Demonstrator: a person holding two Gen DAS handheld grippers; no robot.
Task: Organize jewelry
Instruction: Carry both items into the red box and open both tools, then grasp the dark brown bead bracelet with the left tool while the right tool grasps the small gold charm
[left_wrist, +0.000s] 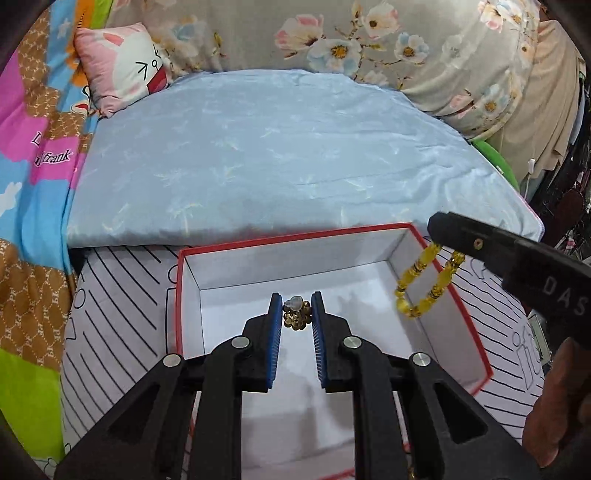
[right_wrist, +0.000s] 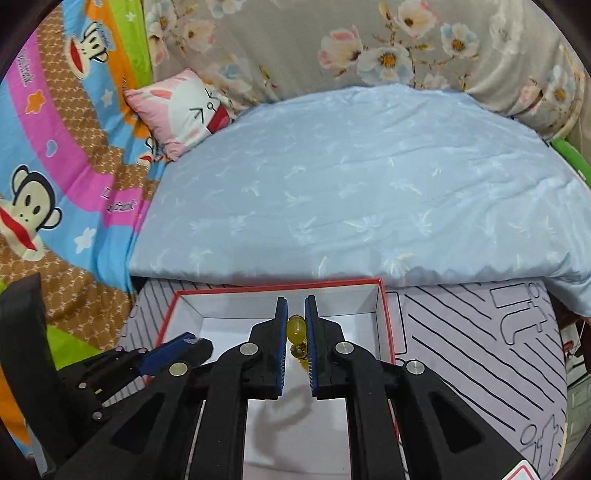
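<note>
A red-rimmed white box (left_wrist: 184, 295) lies open on a striped mat. Over its inside, my left gripper (left_wrist: 296, 301) is shut on a small gold bead cluster with a pale charm (left_wrist: 295, 314). In the left wrist view my right gripper (left_wrist: 437, 230) comes in from the right above the box's right wall. A yellow bead bracelet (left_wrist: 424, 284) hangs from it in a loop. The right wrist view shows my right gripper (right_wrist: 296, 314) shut on that yellow bracelet (right_wrist: 296, 328), held over the same box (right_wrist: 384, 314). My left gripper (right_wrist: 194, 339) shows at the lower left there.
A light blue quilt (left_wrist: 280, 158) covers the bed beyond the box. A pink rabbit pillow (left_wrist: 122, 66) and a floral grey blanket (left_wrist: 406, 44) lie at the back. A colourful cartoon sheet (right_wrist: 55, 166) runs along the left. A hand (left_wrist: 557, 402) shows at the right edge.
</note>
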